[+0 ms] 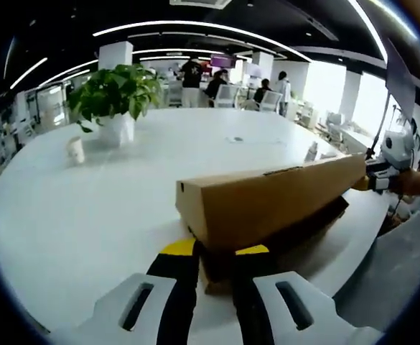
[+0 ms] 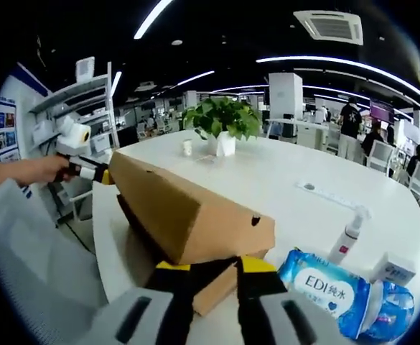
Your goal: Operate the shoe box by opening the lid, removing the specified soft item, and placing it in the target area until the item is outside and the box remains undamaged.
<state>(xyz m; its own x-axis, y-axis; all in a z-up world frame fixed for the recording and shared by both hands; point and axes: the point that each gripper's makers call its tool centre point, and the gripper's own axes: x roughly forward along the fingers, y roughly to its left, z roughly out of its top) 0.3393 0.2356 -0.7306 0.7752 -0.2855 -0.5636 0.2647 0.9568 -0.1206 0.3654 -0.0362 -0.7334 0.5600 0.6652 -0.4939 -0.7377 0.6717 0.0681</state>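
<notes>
You had both the left claw (image 1: pixel 215 253) and the right claw (image 2: pixel 213 269) closed on opposite ends of the cardboard lid (image 1: pixel 267 198), part-raised over the shoe box (image 2: pixel 210 291) on the white table (image 1: pixel 87 215); uneven pulling could have torn it.

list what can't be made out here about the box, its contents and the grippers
- Inside of the brown cardboard shoe box: in both views the raised cardboard lid hides it, so no soft item can be seen.
- Left gripper: the box's near end covers its yellow-tipped black fingertips.
- Right gripper: same, tips tucked under the lid corner.
- Blue wet-wipe pack: partly cut off by the right gripper view's edge.
</notes>
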